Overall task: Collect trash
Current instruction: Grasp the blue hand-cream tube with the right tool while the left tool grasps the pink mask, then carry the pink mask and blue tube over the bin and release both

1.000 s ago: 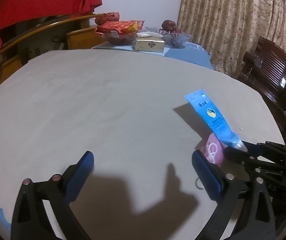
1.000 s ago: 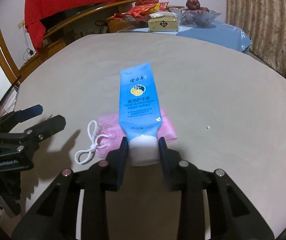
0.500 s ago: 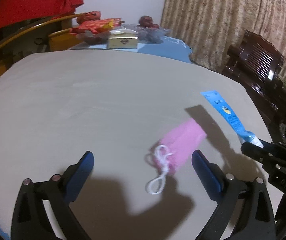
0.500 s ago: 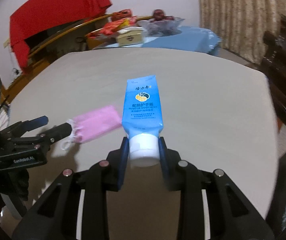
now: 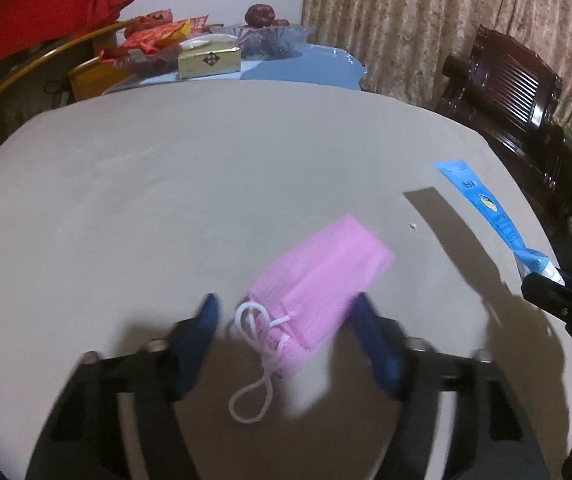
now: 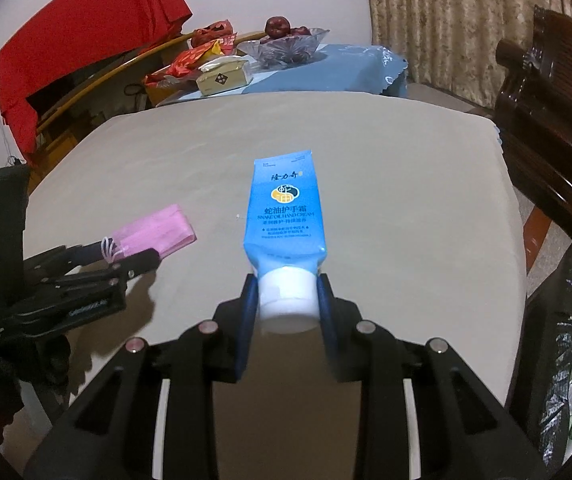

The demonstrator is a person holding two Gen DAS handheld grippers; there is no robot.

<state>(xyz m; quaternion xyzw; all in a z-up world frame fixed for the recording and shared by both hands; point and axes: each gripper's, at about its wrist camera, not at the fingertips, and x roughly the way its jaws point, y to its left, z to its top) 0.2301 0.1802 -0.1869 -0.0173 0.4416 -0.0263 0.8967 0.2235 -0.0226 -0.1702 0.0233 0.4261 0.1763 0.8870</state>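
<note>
Two trash items: pink mask [image 5: 318, 280] now uncovered near table's [image 5: 166, 200] near edge, my left claw [image 5: 284, 320] has narrowed astride it, not yet gripping; right claw [image 6: 286, 300] lifted w/ hand-cream tube [image 6: 286, 216] clamped by cap, toward right edge.

the mask [image 5: 318, 280] lies on the tabletop [image 5: 166, 200], between the jaws of the left gripper [image 5: 286, 340]. to its right, the tube [image 6: 284, 216] sits in the right gripper [image 6: 286, 300], pointing far. a tissue box [image 5: 209, 58] and a fruit bowl [image 5: 270, 36] sit on the far table [image 5: 306, 64]. a chair [image 5: 506, 92] stands at the far right.
</note>
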